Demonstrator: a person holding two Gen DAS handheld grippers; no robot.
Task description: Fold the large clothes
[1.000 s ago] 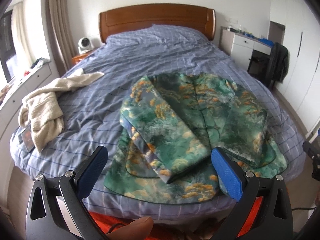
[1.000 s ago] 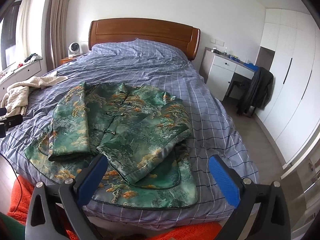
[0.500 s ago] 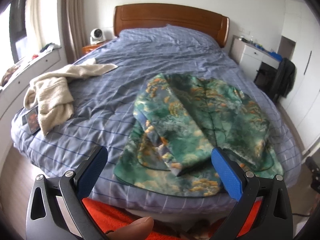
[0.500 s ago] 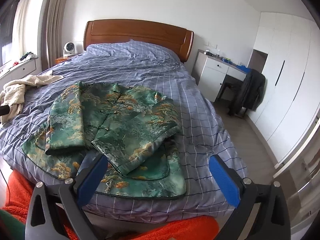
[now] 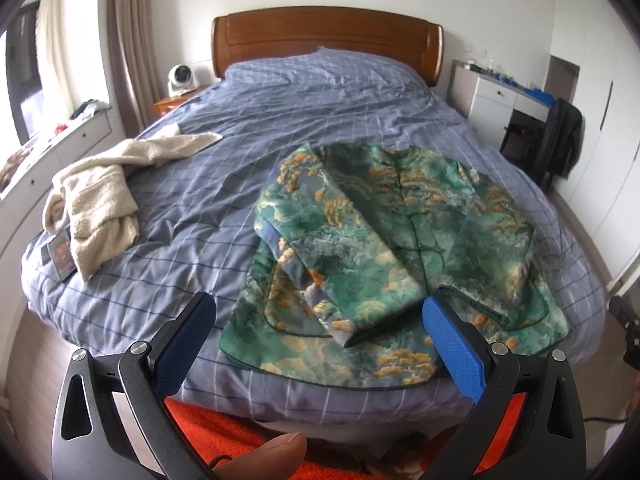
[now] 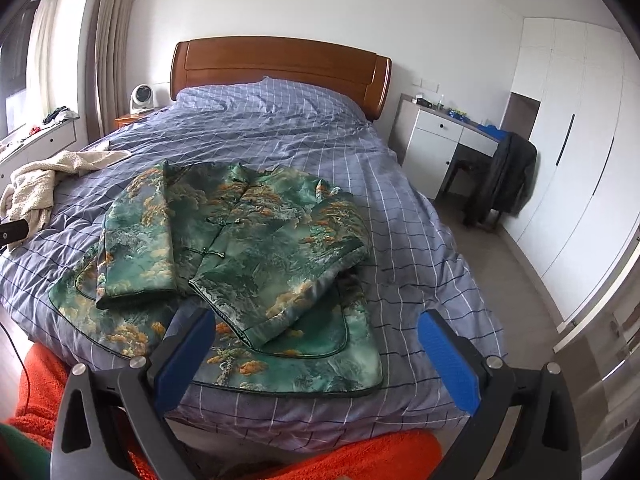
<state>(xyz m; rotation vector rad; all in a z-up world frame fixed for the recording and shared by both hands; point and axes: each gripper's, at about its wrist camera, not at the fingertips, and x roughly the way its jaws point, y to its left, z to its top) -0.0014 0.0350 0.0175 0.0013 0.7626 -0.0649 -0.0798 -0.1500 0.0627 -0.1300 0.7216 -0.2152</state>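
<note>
now both claws point(image 5: 318, 344) farther back from jacket point(image 5: 392, 240)

A bedroom with plain white walls. A wooden headboard point(image 6: 280, 68) backs the bed point(image 6: 280, 136) in its blue checked cover. Left of it, a small white fan point(image 6: 141, 98) sits on a nightstand beside long curtains point(image 6: 114, 32) — daylight comes from that side. To the right stand a white desk point(image 6: 444, 140), a chair draped with a dark jacket point(image 6: 508, 176), and tall white wardrobes point(image 6: 580, 152).
</note>
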